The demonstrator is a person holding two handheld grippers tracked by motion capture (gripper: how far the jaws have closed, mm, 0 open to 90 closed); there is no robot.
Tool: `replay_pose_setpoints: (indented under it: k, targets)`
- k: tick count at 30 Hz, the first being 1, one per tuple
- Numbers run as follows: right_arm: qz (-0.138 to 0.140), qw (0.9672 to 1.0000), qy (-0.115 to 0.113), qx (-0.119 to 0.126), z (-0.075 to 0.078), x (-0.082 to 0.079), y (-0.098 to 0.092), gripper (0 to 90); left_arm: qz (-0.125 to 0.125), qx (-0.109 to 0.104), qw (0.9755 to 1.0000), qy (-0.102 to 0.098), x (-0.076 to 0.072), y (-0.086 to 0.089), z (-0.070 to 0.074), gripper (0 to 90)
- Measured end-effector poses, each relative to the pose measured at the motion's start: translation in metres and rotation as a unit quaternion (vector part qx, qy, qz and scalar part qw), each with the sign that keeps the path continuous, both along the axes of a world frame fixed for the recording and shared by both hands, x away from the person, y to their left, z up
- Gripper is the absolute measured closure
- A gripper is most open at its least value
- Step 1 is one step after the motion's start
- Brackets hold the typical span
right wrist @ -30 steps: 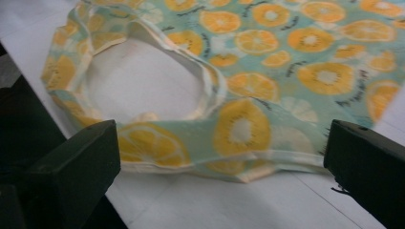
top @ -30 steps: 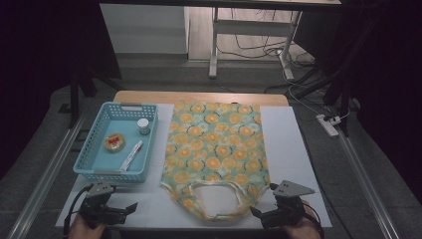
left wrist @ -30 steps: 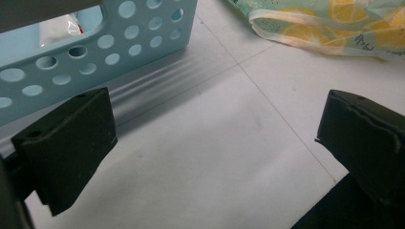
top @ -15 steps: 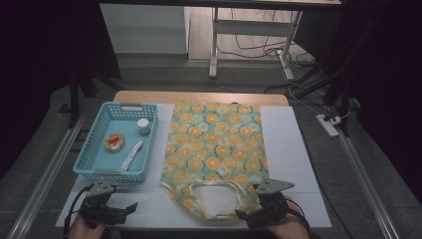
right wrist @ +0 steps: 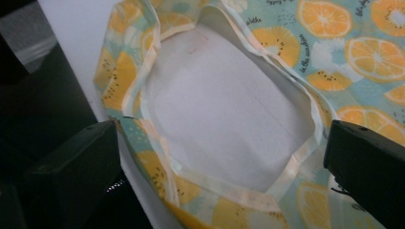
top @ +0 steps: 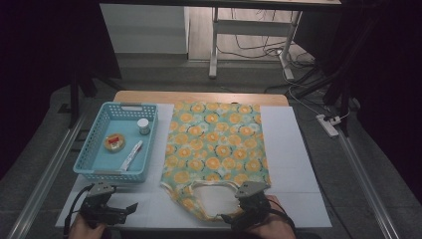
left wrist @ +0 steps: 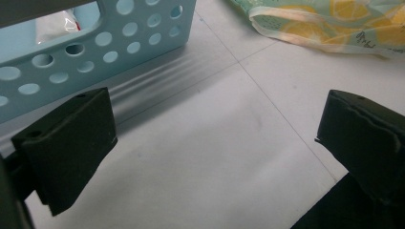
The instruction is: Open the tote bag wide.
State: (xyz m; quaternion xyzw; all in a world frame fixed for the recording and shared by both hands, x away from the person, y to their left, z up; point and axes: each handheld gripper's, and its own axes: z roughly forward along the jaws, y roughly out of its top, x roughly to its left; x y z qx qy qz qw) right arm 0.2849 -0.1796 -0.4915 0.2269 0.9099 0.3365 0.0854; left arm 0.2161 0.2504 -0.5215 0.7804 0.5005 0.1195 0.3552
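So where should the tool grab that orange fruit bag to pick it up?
Best on the handle loop of the bag, coming from the near table edge. The strap is thin, lies at the near end right in front of the open right tool, and the cut-out gives one jaw room to slip under.

Orange-print tote bag (top: pixel 217 148) — flat on table, handle loop (right wrist: pixel 286 171) nearest
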Motion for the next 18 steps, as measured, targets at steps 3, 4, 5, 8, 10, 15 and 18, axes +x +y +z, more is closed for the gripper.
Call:
replay_pose_setpoints:
  k: [3,4,5,8,10,15,18]
  targets:
    - [0.006,0.9999,-0.002,-0.011,-0.004,0.001,0.005,0.0,-0.002,0.002,1.0,0.001,0.0,0.0,0.0,0.0]
    - [0.012,0.9998,-0.003,-0.017,-0.007,0.001,0.009,1.8,-0.002,0.003,1.0,0.001,0.0,0.0,0.0,0.0]
    - [0.015,0.9997,-0.003,-0.02,-0.008,0.0,0.011,3.3,-0.002,0.003,1.0,0.001,0.0,-0.001,0.0,0.0]
    - [0.021,0.9994,-0.003,-0.026,-0.01,0.0,0.013,6.8,-0.003,0.003,1.0,0.001,0.0,-0.001,0.0,0.0]
    - [0.029,0.9992,0.005,-0.028,-0.011,0.001,0.016,13.3,-0.003,0.004,1.0,0.001,0.0,-0.001,0.0,0.0]
    - [0.052,0.9982,0.017,-0.026,-0.01,0.0,0.02,34.5,-0.004,0.005,1.0,0.001,0.0,-0.001,0.0,0.0]
    - [0.072,0.9965,0.04,-0.016,-0.007,0.002,0.022,56.6,-0.004,0.006,1.0,0.002,0.0,-0.001,0.0,0.0]
